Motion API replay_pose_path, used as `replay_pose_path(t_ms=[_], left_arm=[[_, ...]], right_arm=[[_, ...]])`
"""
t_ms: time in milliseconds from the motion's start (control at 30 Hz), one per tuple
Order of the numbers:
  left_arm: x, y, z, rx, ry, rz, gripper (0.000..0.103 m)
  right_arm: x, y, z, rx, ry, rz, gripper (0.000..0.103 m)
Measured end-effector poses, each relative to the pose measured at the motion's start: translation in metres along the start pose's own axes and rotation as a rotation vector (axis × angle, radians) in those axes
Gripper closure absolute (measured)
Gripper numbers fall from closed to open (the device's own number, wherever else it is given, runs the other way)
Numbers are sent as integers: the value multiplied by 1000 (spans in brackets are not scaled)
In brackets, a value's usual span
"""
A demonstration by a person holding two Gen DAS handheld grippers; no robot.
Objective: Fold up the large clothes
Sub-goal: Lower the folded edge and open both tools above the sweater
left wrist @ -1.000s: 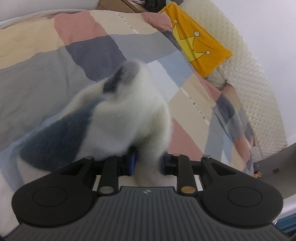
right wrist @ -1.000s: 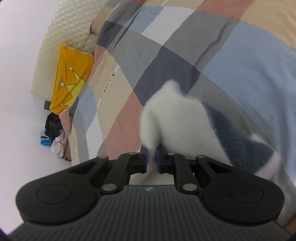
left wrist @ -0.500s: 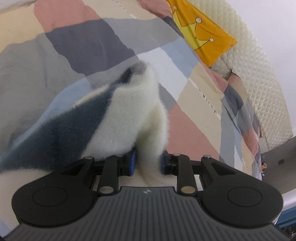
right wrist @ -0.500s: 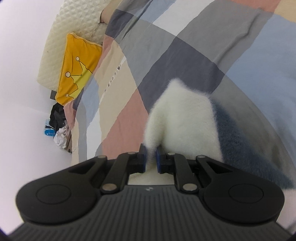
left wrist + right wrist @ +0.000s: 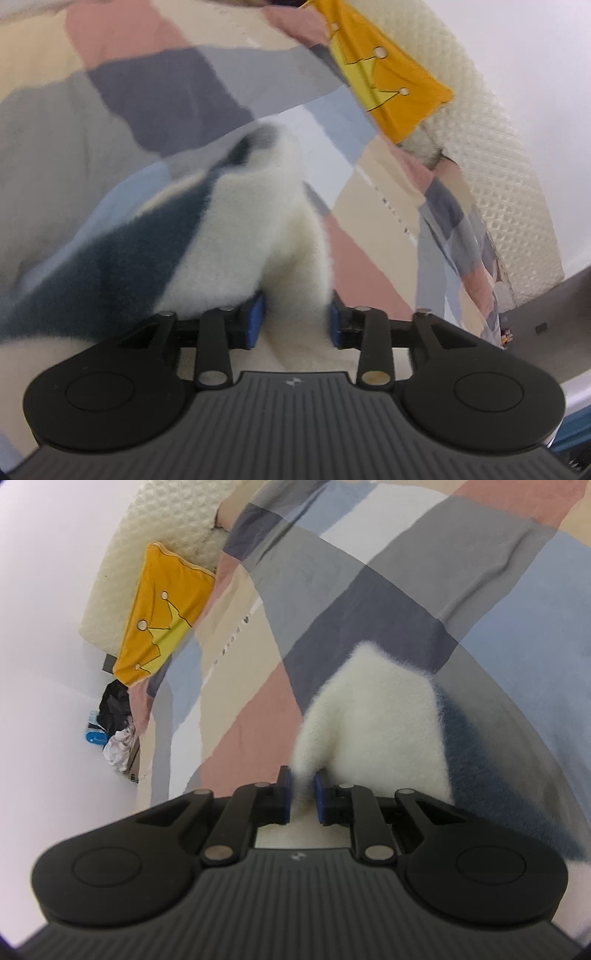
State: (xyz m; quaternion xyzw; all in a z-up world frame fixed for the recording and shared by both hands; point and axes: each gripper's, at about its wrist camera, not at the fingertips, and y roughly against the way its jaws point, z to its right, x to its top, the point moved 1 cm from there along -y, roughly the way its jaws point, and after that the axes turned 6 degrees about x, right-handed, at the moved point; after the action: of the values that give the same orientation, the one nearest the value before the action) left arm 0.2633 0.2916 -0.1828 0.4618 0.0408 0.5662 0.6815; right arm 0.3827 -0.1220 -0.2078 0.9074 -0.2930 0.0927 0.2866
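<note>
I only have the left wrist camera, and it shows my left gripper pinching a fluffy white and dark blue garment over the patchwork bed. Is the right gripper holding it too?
Observer: Yes, the right gripper is shut on a white fold of the fluffy garment.
Operator: Is its opening as wide as mine?
Observer: No. It pinches a thinner bunch, so its pads sit closer together.
Operator: Anything beside the bed I can't see?
Observer: On the floor past the yellow crown pillow lies a pile of dark and white clothes.
</note>
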Motion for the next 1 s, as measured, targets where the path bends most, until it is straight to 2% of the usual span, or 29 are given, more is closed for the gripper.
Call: replay_pose_path(t_ms=[33, 100, 267, 333, 433, 567, 633, 767, 833, 900, 1000], left_arm=[[-1, 4, 3, -4, -13, 15, 51], [-3, 13, 9, -25, -31, 34, 34], [-16, 26, 30, -78, -139, 28, 33], [-23, 27, 43, -62, -201, 49, 32], [-32, 24, 62, -15, -310, 85, 32], [-37, 11, 79, 80, -457, 150, 32], [-36, 4, 84, 134, -511, 179, 32], [-31, -9, 84, 204, -574, 205, 32], [-26, -16, 78, 215, -570, 190, 32], [-22, -21, 72, 229, -567, 186, 32], [-17, -27, 66, 239, -569, 179, 32]], right_arm=[[0, 2, -1, 7, 1, 3, 83], [1, 6, -2, 20, 1, 5, 63], [-4, 16, -21, 92, 83, -24, 20], [-10, 17, -35, 132, 164, -64, 20], [-18, 13, -51, 139, 302, -87, 20], [-23, 1, -61, -3, 526, -41, 21], [-23, -6, -60, -58, 591, -20, 21], [-16, -20, -54, -87, 615, -21, 23], [-14, -24, -54, -112, 630, -7, 25], [-16, -25, -54, -149, 655, 22, 32], [-13, -24, -49, -182, 646, 43, 33]])
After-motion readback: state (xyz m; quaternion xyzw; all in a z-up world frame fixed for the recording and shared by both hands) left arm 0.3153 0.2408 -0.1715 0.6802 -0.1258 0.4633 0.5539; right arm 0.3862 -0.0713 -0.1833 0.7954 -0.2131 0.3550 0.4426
